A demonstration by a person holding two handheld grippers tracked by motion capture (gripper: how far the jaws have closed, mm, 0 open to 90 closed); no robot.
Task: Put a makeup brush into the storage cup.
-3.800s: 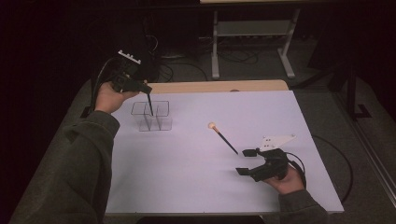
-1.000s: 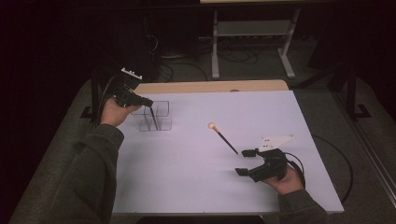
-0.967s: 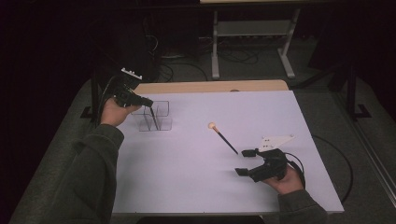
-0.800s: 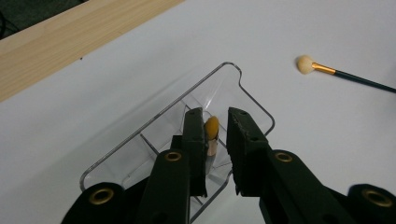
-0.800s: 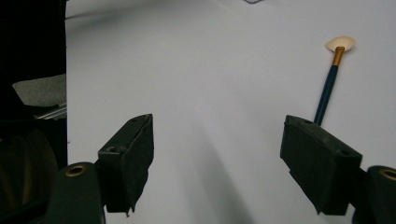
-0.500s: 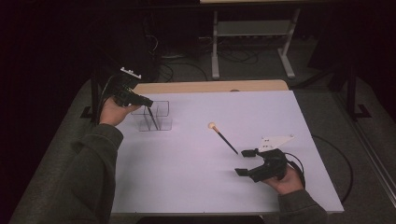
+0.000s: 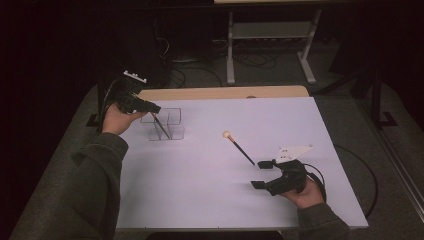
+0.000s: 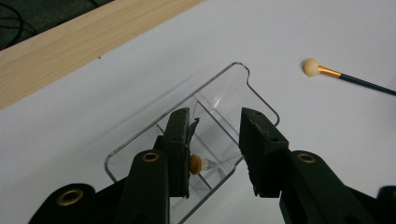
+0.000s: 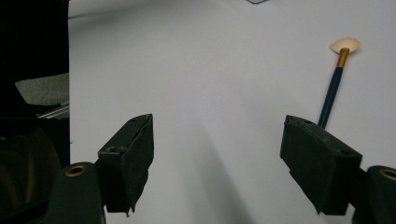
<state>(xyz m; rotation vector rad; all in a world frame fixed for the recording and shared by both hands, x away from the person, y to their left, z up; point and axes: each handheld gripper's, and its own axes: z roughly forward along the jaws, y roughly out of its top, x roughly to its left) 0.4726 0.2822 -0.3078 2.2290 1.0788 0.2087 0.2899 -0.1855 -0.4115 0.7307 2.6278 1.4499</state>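
Now L claw (image 8: pixel 212 154) open, brush (image 8: pixel 198 164) touching.

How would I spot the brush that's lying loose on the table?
Start at the white table and find the right gripper near its front right. Just beyond it lies the brush, flat on bare tabletop; its dark handle, gold collar and pale round tip set it apart.

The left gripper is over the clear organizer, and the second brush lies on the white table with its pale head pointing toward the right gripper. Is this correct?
Not quite: in the high view, the second brush points its pale head away from the right gripper; the handle end lies nearest it. The left gripper is indeed over the clear organizer.
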